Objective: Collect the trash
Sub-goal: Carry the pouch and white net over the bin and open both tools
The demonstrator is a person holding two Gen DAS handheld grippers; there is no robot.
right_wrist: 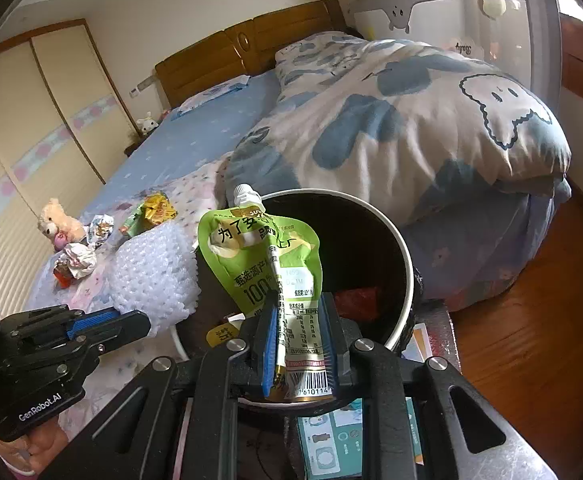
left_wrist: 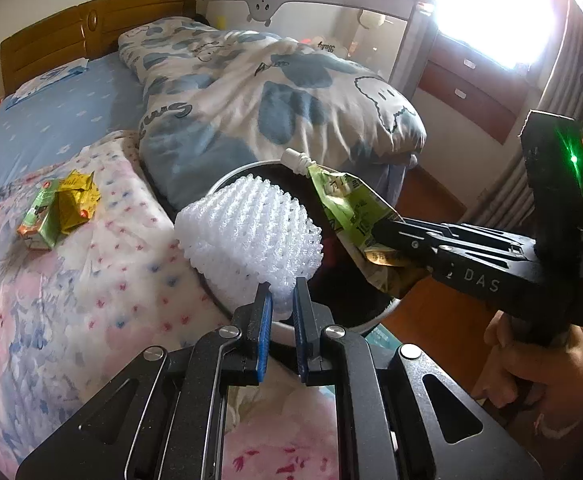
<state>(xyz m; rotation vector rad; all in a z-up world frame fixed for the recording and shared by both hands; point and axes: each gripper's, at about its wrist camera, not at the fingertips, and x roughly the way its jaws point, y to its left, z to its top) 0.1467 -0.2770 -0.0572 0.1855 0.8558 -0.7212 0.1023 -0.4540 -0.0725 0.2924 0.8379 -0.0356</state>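
**Foam net and juice pouch held over the bin**

While both claws are clamped on trash, they meet above the dark round bin [right_wrist: 401, 248], whose pale rim curves through the centre of both views. The left gripper [left_wrist: 282, 292] has its blue ribbed pads narrowed on the lower edge of a white foam net sleeve [left_wrist: 247, 228], a soft, bumpy lattice dome that fills the middle of the left wrist view and partly hides the bin's near rim. The right gripper [right_wrist: 297, 320] pinches the bottom of a green spouted drink pouch [right_wrist: 259, 256], glossy and creased, with a white screw cap at its top, printed text and a barcode near the pads. The pouch stands upright at frame centre, over the bin's mouth. Inside the bin, lower right of the pouch, lies something red [right_wrist: 357, 302].

Left of centre in the left wrist view, on the floral pink bedspread [left_wrist: 91, 280], a small green carton [left_wrist: 41, 216] touches a crumpled yellow wrapper [left_wrist: 77, 200]. Crumpled foil and paper scraps [right_wrist: 85, 256] lie beside a plush bear [right_wrist: 57, 222] at the left of the right wrist view. A puffy blue-and-white cartoon quilt [left_wrist: 275, 96] is heaped behind the bin, before a wooden headboard [left_wrist: 67, 36].
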